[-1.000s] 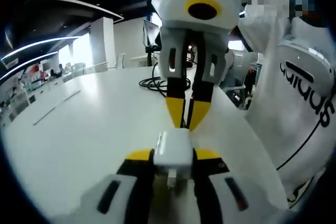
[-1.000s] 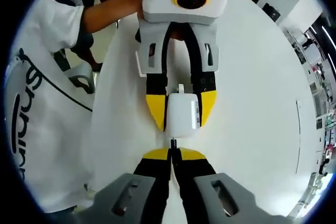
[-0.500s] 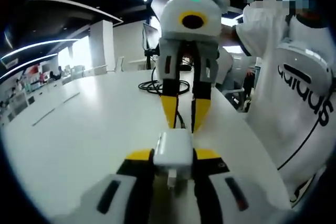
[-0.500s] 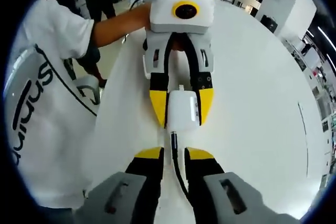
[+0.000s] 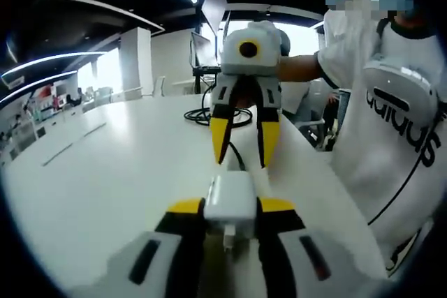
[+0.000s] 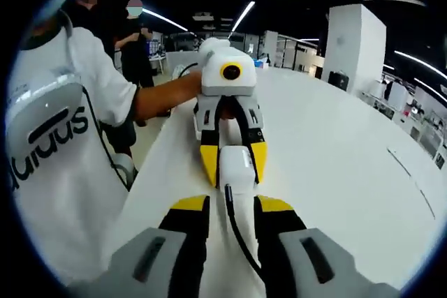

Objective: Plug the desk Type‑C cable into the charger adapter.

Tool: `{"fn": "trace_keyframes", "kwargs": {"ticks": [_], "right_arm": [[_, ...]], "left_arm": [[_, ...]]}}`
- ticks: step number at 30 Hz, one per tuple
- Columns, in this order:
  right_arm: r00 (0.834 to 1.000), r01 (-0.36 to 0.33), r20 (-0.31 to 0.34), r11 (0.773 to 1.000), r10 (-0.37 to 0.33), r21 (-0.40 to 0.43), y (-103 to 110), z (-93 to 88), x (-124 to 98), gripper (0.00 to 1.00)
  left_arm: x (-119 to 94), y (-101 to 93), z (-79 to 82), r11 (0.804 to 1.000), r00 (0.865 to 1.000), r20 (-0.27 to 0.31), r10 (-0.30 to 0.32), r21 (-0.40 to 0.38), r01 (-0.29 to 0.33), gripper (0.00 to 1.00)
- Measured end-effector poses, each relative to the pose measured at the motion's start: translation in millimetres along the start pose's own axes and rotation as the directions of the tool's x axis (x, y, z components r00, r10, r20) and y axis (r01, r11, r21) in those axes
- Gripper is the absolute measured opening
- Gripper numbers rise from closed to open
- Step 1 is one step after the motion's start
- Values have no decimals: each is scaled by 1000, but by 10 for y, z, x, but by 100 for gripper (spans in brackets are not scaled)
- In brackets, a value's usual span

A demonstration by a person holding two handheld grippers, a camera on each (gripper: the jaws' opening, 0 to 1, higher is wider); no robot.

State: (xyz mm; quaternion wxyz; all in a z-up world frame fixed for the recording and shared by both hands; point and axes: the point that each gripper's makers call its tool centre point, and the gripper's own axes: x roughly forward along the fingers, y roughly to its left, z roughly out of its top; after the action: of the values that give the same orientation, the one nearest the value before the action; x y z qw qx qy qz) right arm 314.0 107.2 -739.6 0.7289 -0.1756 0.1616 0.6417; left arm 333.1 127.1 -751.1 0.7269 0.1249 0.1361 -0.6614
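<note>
- The desk (image 6: 335,144) is the white top under both my claws, running off toward a bright office; a loose coil of cord (image 5: 202,113) lies far down it.
- I, the person in a white shirt (image 5: 394,137), hold one claw in each hand, facing each other along the desk's near edge.
- My left claw (image 5: 230,207) is clenched on the adapter (image 5: 231,204): the white block sits square between the yellow tips, held above the desk. In the right gripper view the adapter (image 6: 237,169) points its port end straight at my right claw.
- My right claw (image 6: 231,204) is released, tips spread with a clear gap. In the left gripper view it (image 5: 240,139) hangs just beyond the adapter, holding nothing.
- The cable (image 6: 236,225) runs out of the adapter's near face and passes down between my right tips, touching neither as far as I can tell. Its long axis lies in line with both claws.
- I judge the plug seated and the job done; my right claw is nearer the cable, so backing off means pulling straight away along that line, without snagging it.
</note>
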Motion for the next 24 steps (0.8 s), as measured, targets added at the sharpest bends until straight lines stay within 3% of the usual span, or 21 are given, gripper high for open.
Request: {"fn": "trace_keyframes", "kwargs": {"ticks": [2, 10, 18, 24], "right_arm": [[998, 7, 59, 999, -5, -35, -12, 36, -7, 23], [990, 4, 138, 1000, -1, -21, 8, 21, -33, 19], [985, -10, 173, 1000, 10, -1, 18, -1, -33, 15], [987, -16, 162, 1000, 17, -5, 25, -60, -10, 14]], "left_arm": [[-4, -4, -1, 1000, 1000, 1, 0, -1, 0, 27], [-14, -20, -1, 1000, 1000, 3, -7, 5, 7, 27], [-15, -30, -3, 1000, 1000, 3, -12, 7, 12, 27], [-14, -36, -2, 1000, 1000, 5, -17, 6, 17, 27]]}}
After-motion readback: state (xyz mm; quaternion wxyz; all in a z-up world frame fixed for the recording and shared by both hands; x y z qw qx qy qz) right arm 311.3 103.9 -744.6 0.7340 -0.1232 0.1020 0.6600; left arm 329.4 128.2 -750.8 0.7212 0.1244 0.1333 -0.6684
